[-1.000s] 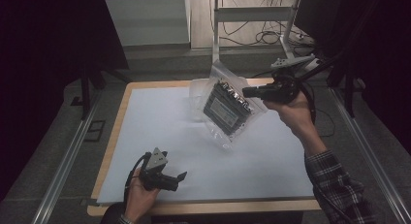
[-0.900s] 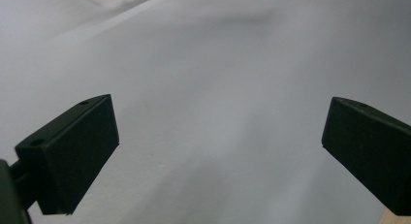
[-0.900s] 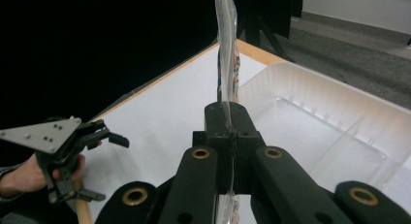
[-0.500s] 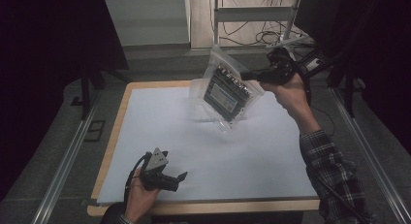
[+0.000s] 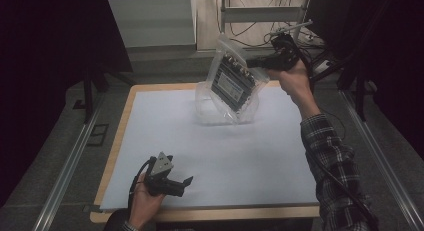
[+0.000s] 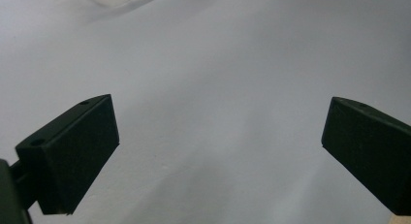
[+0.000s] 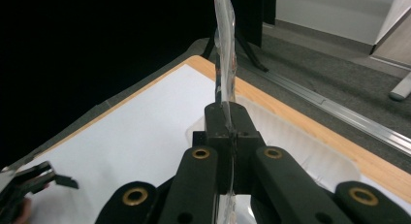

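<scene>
Bag (image 5: 231,86) hangs upper centre, pinched by right gripper (image 5: 254,64) so its contents settle; left gripper (image 5: 186,183) idles open.

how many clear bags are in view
1: the clear bag, with a dark device inside, hangs over the table's far edge from the right tool.

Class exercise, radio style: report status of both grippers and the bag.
Right gripper shut on clear bag, lifted over table's far edge. Left gripper open, low over white sheet, holding nothing. Nothing in the way.
</scene>
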### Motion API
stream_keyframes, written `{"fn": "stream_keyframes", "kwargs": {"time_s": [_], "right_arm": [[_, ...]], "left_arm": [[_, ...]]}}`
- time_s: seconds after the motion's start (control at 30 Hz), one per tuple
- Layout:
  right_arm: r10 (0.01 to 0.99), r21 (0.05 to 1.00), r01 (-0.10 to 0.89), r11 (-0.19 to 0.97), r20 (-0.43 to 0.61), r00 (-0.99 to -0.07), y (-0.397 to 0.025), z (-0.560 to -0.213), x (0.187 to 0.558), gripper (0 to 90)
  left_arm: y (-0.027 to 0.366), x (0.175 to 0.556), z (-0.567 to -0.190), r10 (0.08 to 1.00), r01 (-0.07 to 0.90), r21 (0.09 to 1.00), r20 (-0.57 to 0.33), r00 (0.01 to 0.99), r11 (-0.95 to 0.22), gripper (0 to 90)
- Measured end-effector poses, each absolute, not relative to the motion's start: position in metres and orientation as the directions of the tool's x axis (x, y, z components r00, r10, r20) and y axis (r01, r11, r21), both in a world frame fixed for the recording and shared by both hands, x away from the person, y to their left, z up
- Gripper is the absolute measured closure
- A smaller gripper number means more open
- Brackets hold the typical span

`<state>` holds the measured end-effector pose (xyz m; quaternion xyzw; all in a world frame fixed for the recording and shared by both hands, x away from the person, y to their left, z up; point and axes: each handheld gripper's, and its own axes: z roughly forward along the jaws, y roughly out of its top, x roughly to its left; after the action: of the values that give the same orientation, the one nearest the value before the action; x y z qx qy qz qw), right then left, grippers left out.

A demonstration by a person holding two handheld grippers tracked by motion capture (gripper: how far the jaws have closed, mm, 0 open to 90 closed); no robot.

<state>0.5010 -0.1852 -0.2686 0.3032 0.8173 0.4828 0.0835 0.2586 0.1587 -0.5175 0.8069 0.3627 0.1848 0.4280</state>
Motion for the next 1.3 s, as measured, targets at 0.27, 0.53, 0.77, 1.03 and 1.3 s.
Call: {"fn": "stream_keyframes", "kwargs": {"time_s": [0.27,0.53,0.77,1.03,1.3], "right_arm": [[0.59,0.844,0.408,0.348,0.141,-0.795,-0.18,-0.268,0.521,89.1],[0.596,0.839,0.397,0.373,0.112,-0.796,-0.171,-0.273,0.536,89.1],[0.597,0.831,0.4,0.386,0.105,-0.795,-0.161,-0.279,0.547,89.1],[0.603,0.802,0.425,0.42,0.103,-0.791,-0.146,-0.29,0.554,89.1],[0.609,0.77,0.452,0.45,0.105,-0.786,-0.132,-0.315,0.564,89.1]], "left_arm": [[0.158,0.258,-0.518,0.743,0.429,0.826,-0.019,0.669,-0.365,0.0],[0.158,0.258,-0.518,0.74,0.424,0.829,-0.018,0.672,-0.365,0.0],[0.158,0.258,-0.518,0.737,0.423,0.827,-0.015,0.676,-0.371,0.0],[0.157,0.258,-0.518,0.735,0.42,0.826,-0.01,0.678,-0.376,0.0],[0.157,0.258,-0.518,0.734,0.421,0.826,-0.014,0.679,-0.374,0.0]]}}
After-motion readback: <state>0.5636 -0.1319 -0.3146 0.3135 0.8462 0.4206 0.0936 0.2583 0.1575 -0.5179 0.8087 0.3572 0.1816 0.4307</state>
